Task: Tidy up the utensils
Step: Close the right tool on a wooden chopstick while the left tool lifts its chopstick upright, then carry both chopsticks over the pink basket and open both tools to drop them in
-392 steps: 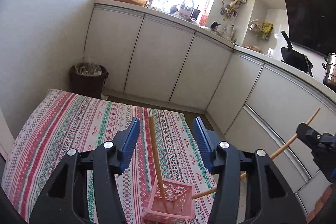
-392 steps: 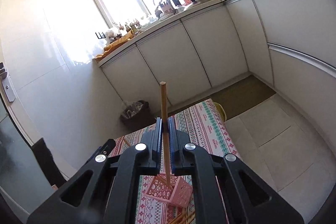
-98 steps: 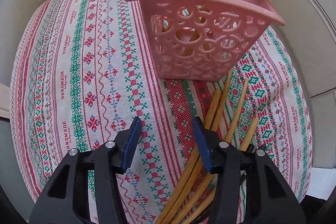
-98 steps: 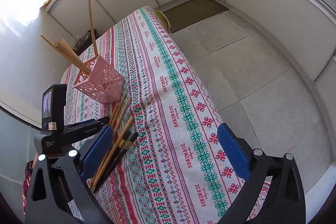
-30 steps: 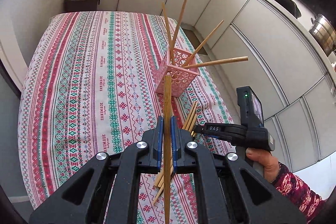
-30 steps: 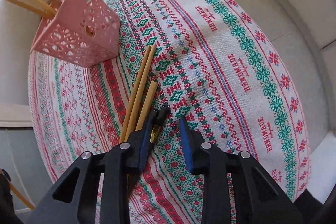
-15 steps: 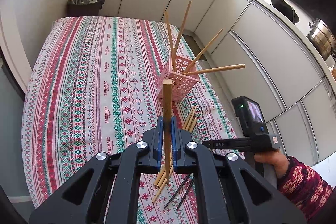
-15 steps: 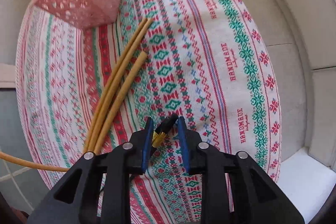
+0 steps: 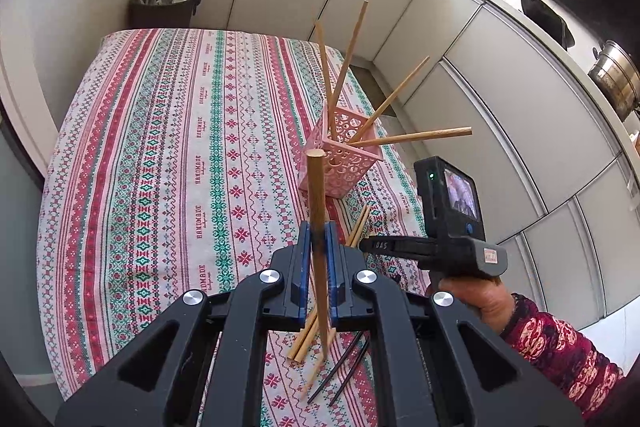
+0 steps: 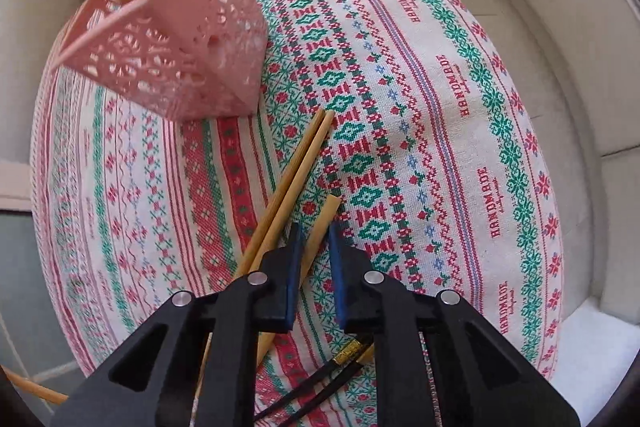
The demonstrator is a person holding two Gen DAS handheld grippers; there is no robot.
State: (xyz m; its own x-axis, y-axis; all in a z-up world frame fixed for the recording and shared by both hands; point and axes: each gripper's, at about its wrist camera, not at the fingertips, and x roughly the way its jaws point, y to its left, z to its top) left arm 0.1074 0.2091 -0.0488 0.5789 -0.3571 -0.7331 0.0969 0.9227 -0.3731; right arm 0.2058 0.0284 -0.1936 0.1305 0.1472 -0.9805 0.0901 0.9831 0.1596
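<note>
One chopstick point(image 9: 316, 211) stands clamped upright in the left tongs point(image 9: 316, 243); the right tongs point(image 10: 313, 247), just narrowing, straddle another point(image 10: 320, 231) lying on the surface point(image 10: 440, 107), grip unclear.

Utensils: pink basket, wooden chopsticks, black chopsticks on patterned cloth.
Pink perforated basket point(image 9: 340, 155) stands upright, four wooden chopsticks point(image 9: 352, 59) fanning out of it. One wooden chopstick point(image 9: 316, 211) held near-vertical, off the cloth. Three loose wooden chopsticks point(image 10: 296, 179) lie side by side just beside the basket, one shorter-looking. Two black chopsticks point(image 9: 340, 371), gold band on one, lie beside these.
</note>
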